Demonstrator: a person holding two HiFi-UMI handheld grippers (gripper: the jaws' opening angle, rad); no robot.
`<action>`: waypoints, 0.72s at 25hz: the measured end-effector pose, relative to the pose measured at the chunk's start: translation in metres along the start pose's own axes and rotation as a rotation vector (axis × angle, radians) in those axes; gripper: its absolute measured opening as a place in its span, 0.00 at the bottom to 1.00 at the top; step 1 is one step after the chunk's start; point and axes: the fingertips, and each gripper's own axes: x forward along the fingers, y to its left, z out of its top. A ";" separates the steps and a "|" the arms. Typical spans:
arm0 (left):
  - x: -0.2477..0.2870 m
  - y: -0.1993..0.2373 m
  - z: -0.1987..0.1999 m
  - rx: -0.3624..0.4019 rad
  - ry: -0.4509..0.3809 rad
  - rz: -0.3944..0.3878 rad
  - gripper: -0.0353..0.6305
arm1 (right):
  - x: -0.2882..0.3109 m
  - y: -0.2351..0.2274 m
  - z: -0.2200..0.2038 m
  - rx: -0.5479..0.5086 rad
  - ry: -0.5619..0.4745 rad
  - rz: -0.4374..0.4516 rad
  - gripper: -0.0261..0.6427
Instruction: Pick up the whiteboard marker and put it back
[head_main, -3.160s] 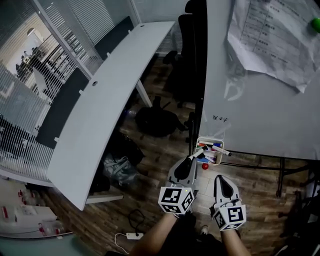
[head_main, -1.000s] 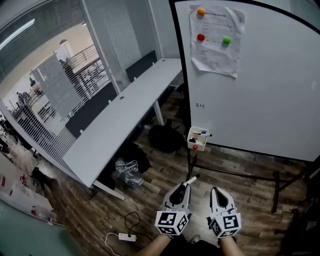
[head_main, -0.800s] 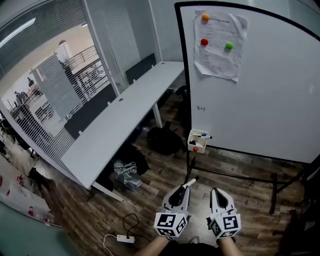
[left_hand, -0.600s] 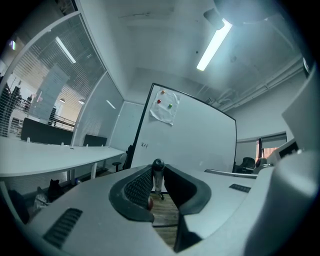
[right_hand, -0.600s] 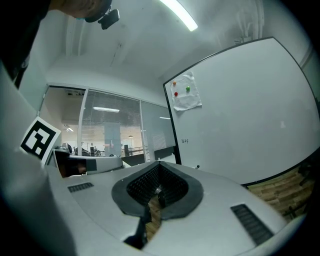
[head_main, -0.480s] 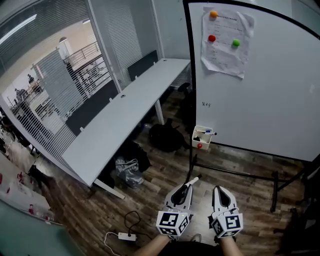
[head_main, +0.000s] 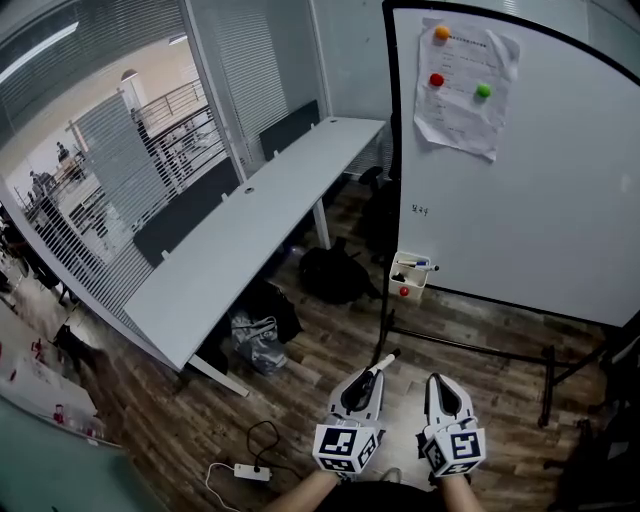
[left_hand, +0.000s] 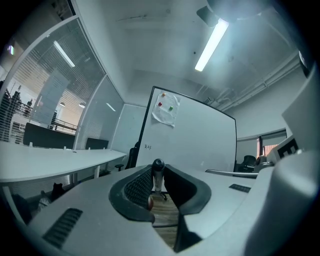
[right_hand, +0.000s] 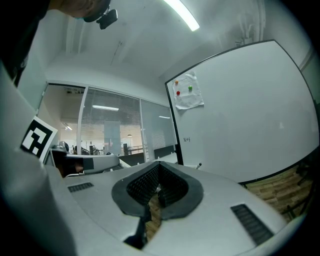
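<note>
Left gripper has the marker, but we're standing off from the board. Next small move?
Probably carry the left gripper forward toward the pen box at the lower left edge of the whiteboard. Its jaws are closed on the whiteboard marker, and the box looks well out of reach ahead, so close that gap before any release.

1. The left gripper (head_main: 368, 380) sits low in the head view, near 6 o'clock. It points up toward 1 o'clock.
2. Its jaws pinch a whiteboard marker (head_main: 383, 363). The marker's end pokes out past the tips toward 1 o'clock.
3. The right gripper (head_main: 439, 384) is just beside it, at its 3 o'clock. It points to 12 o'clock.
4. Its jaws are pressed together with nothing between them.
5. The two grippers do not touch.
6. The left arm (head_main: 303, 489) and the right arm (head_main: 462, 493) peek in at the bottom edge.
</note>
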 end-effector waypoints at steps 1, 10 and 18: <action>-0.001 0.000 0.000 -0.005 -0.005 -0.003 0.17 | -0.001 0.000 0.001 -0.002 0.001 -0.003 0.06; -0.012 -0.006 -0.001 -0.014 -0.017 0.003 0.17 | -0.013 -0.001 0.003 -0.004 0.001 -0.014 0.06; -0.020 -0.018 -0.006 -0.004 -0.014 0.018 0.17 | -0.027 -0.009 0.001 -0.008 0.011 -0.005 0.06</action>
